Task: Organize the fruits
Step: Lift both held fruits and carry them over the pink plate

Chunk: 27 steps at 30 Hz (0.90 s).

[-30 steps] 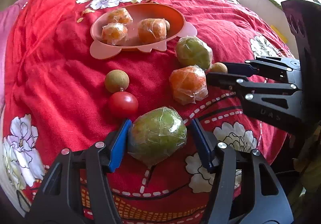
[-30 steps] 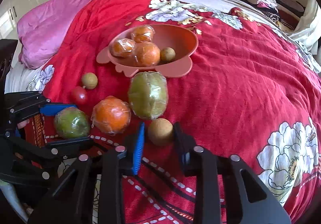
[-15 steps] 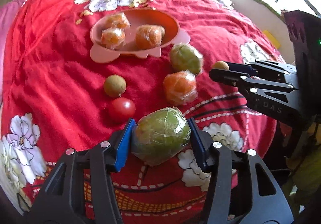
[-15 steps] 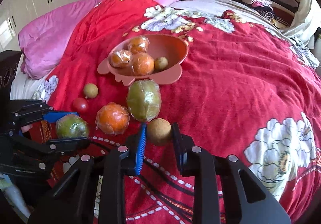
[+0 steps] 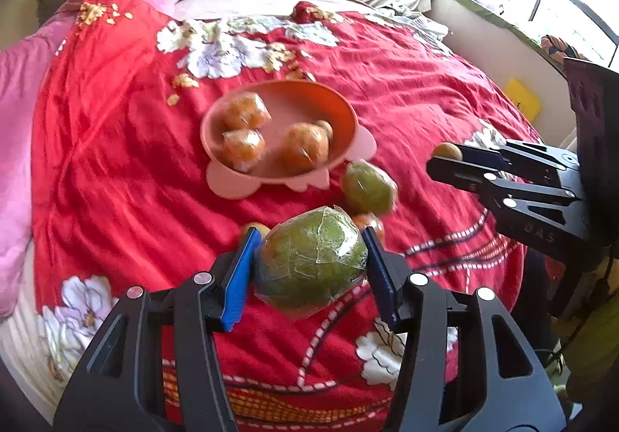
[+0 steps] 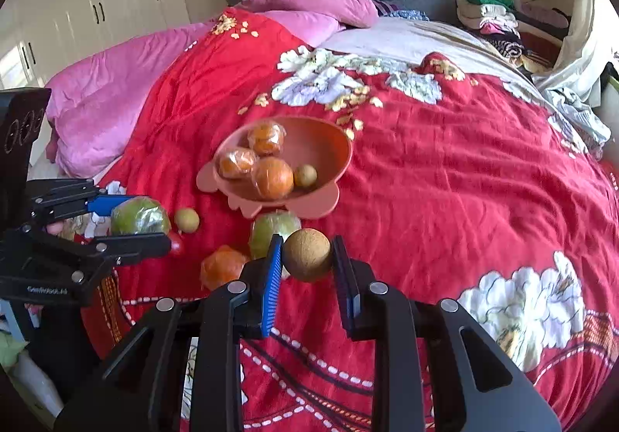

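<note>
My left gripper (image 5: 311, 263) is shut on a wrapped green fruit (image 5: 313, 261) and holds it above the red bedspread; it shows at the left of the right wrist view as the green fruit (image 6: 139, 217). My right gripper (image 6: 307, 267) is shut on a small brown round fruit (image 6: 306, 254), also lifted off the cover. A pink bowl (image 6: 336, 149) holds wrapped oranges (image 6: 272, 176) and a small brown fruit (image 6: 305, 176). In front of the bowl lie another wrapped green fruit (image 6: 271, 227), a wrapped orange (image 6: 222, 265) and a brown fruit (image 6: 187, 221).
The red flowered bedspread (image 6: 445, 180) covers the bed. Pink bedding (image 6: 116, 99) is heaped at the left, and folded clothes (image 6: 499, 21) are stacked at the far right. A red tomato (image 6: 177, 244) peeks out behind the left gripper's finger.
Both grippers have risen from the bedspread, each lifting its fruit. The left jaws narrowed onto the green fruit; the bowl and loose fruits now look farther below.
</note>
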Motion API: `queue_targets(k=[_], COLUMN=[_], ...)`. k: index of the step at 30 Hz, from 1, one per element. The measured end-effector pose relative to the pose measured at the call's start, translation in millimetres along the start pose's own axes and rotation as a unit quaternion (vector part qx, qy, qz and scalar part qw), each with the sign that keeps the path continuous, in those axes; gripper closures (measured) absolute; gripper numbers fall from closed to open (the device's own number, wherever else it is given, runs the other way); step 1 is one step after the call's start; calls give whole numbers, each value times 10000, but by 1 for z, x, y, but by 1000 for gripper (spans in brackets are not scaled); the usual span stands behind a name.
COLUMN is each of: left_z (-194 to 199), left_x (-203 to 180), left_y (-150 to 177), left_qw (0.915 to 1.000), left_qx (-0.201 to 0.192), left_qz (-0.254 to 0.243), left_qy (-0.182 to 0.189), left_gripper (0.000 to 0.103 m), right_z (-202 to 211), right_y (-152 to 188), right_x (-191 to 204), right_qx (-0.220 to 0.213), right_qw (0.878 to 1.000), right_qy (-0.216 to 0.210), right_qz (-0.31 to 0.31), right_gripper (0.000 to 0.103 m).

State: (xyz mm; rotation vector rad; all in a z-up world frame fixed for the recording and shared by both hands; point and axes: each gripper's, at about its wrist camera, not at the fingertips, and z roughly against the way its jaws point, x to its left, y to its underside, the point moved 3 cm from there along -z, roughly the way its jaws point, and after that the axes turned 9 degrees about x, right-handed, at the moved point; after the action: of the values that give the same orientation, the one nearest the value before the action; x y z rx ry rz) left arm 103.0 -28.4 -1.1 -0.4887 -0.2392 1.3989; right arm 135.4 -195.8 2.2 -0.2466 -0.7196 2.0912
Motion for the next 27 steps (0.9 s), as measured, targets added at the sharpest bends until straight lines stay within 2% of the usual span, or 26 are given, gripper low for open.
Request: queue_targets(k=[13,27], left_z=[1,-33], left_x=[19,23], left_y=[-28,-50], left_qw=[9998,9998], left_qx=[-131,110], left_qz=[141,151], left_qy=[-99,-73], left_gripper=[58,58], right_z=[4,-13], right_y=[-24,-46], right_x=[-2,-3], right_qx=[-170,-143], right_qw=[9998,9998], right_qy=[30,29], right_qz=[69,154], right_gripper=[79,79])
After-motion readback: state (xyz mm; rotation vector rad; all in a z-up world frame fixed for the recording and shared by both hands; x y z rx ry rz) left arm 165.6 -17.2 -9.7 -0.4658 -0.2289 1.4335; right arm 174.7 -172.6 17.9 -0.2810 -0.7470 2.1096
